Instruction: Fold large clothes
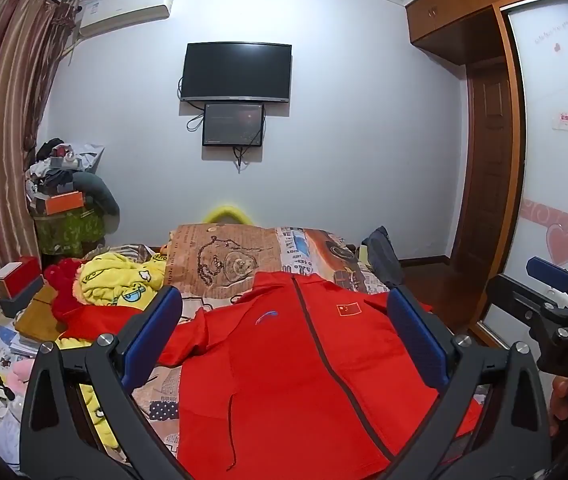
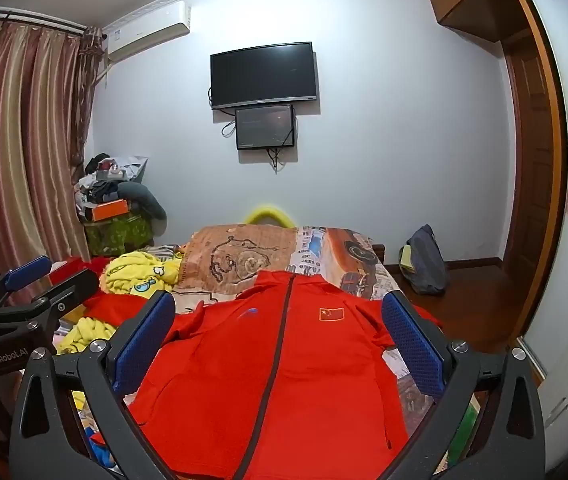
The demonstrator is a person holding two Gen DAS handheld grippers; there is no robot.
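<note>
**Red jacket spread flat on the bed, both grippers poised above it**

The red jacket [image 1: 284, 360] lies front-up on the near end of the bed [image 1: 220, 256], collar toward the far wall, its dark zipper [image 2: 280, 344] closed along the middle. The fabric looks smooth and slightly glossy, with a small flag patch [image 1: 349, 309] on the right of the chest and a blue logo [image 1: 266, 317] on the left. Its left sleeve bunches in soft folds; a thin drawcord trails near the hem.

The left gripper [image 1: 284, 336] hovers level over the jacket, aimed along the bed toward the far wall, its 2 blue textured pads [image 1: 152, 336] wide apart and gripping nothing. The right gripper [image 2: 280, 340] hangs in the same pose just beside it, pads [image 2: 413, 344] equally spread and clear of the cloth. Each shows in the other's view at the frame edge, black-framed with bolts.

The bedcover is a printed quilt with a cartoon bear and newspaper pattern. To the left lies a crumpled fluffy yellow garment [image 2: 140, 276] beside more red cloth. A black television [image 1: 237, 72] hangs on the pale far wall with a smaller screen [image 1: 233, 124] below it. Striped curtains [image 2: 16, 140] hang far left, a wooden wardrobe [image 1: 483, 120] stands right, and a dark bag [image 2: 425, 262] rests on the floor.
</note>
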